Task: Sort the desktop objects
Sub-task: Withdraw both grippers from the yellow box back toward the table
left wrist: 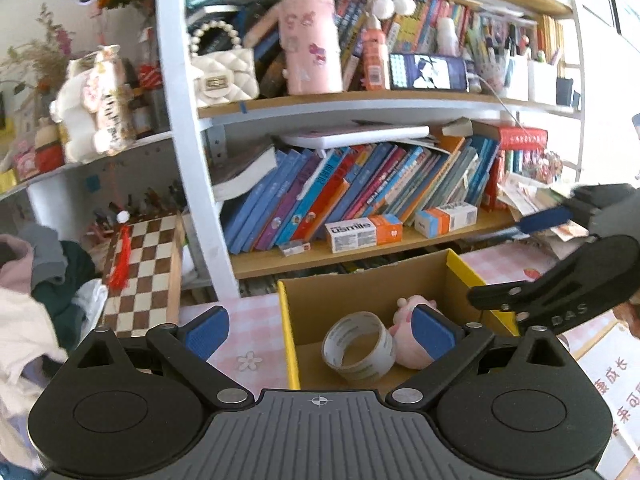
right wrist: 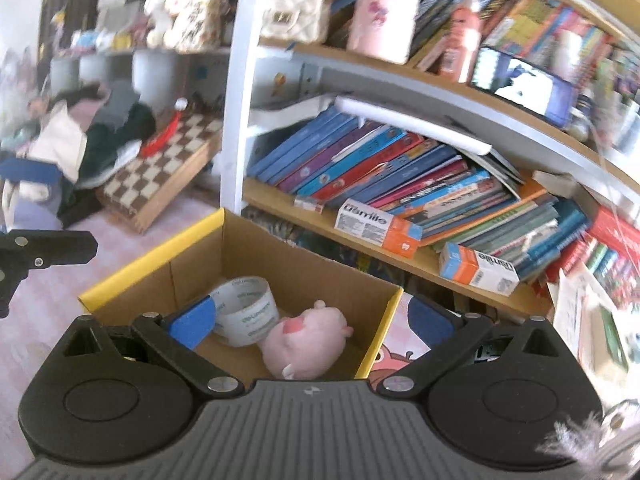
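A cardboard box [left wrist: 362,280] with yellow rims stands on the pink checked desk before the bookshelf. Inside it lie a roll of tape [left wrist: 359,347] and a pink plush toy [left wrist: 408,334]. My left gripper [left wrist: 322,334] is open over the box's left edge, nothing between its blue pads. In the right wrist view the same box [right wrist: 308,264] holds the tape roll [right wrist: 246,310] and the plush toy [right wrist: 306,338]. My right gripper [right wrist: 310,320] hangs open above the box, empty. The right gripper's body [left wrist: 560,280] shows at the right of the left view.
A bookshelf [left wrist: 360,104] crowded with books [left wrist: 360,188], toothpaste boxes [left wrist: 362,232] and a pink cylinder rises right behind the box. A chessboard [left wrist: 140,276] leans at the left beside a pile of clothes [left wrist: 36,300]. Papers are heaped at the right [right wrist: 580,308].
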